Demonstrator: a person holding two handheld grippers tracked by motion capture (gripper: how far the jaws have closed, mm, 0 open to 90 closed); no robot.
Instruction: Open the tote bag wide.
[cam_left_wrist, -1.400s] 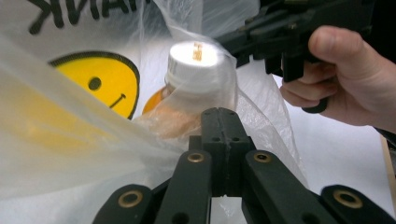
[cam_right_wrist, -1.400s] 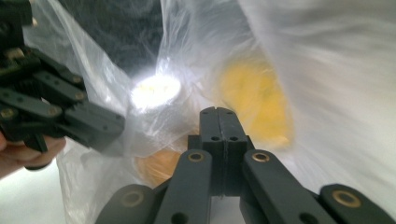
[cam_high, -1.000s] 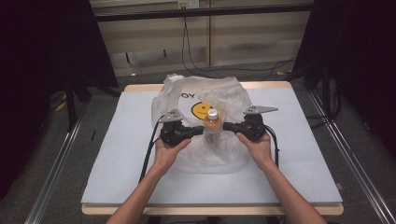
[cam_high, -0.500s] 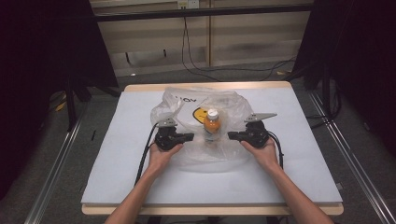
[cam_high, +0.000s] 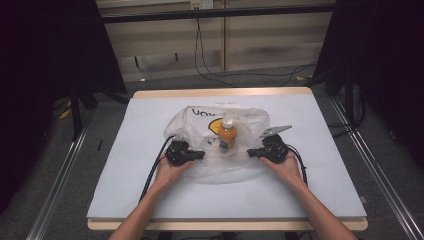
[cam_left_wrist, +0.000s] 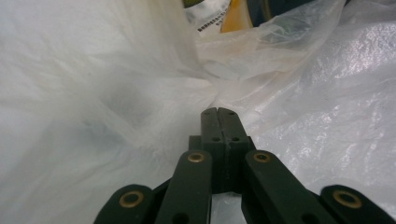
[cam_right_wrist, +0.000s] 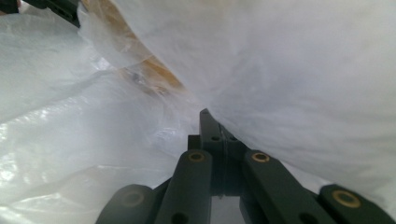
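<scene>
bag (cam_high: 210, 125): clear-white, yellow print, perhaps a smiley | bottle (cam_high: 227, 134): orange, white cap | table (cam_high: 150, 130): pale grey

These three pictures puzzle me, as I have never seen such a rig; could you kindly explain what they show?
A person at a table holds a hand tool with two black jaws in each hand. The high view looks down from above: left gripper, right gripper. Between them lies a clear plastic bag with an orange bottle standing upright in it. The other two pictures come from cameras riding on each gripper, looking along its jaws. Both grippers are shut, each pinching the bag's film at one side.
</scene>
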